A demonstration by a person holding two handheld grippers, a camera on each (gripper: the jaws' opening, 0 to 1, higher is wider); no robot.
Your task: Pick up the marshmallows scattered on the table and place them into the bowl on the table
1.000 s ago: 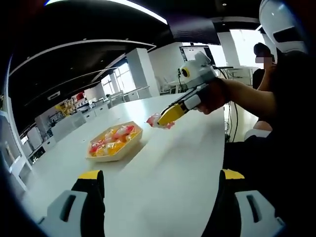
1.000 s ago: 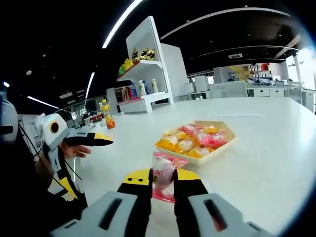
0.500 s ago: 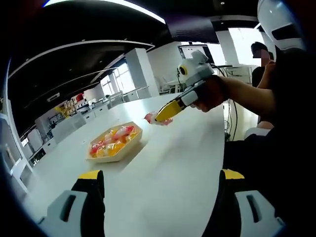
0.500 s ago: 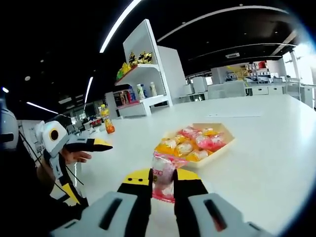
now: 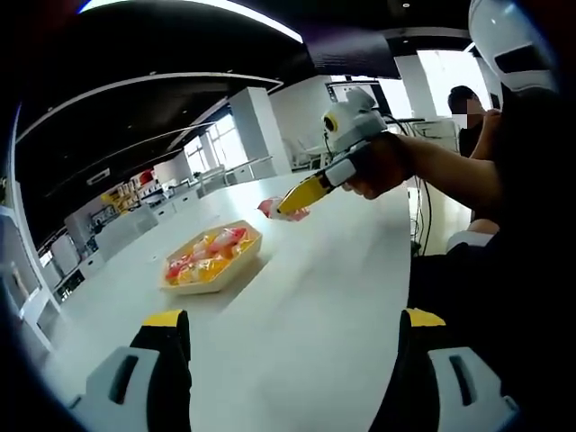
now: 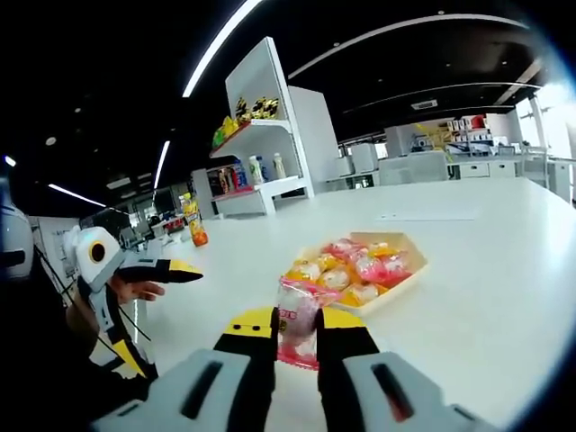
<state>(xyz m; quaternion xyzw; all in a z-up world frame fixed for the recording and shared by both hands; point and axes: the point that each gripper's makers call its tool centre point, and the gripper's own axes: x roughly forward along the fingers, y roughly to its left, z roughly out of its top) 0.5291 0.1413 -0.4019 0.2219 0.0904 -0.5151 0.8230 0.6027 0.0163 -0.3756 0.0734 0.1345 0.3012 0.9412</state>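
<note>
Both views low over table (image 5: 297, 306), facing shared bowl (image 6: 409, 270)

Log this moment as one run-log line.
right hand-held gripper: shut on wrapped marshmallow, above table | left hand-held gripper: open, holds nothing | bowl: holds wrapped marshmallows

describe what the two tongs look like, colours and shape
Both match. The left tongs have two black jaws with yellow tips rising from light grey blocks with slot cut-outs. The right tongs are built the same; seen from the left gripper view, they carry a white housing with a yellow-ringed round part on top. The person's sleeve is dark.
</note>
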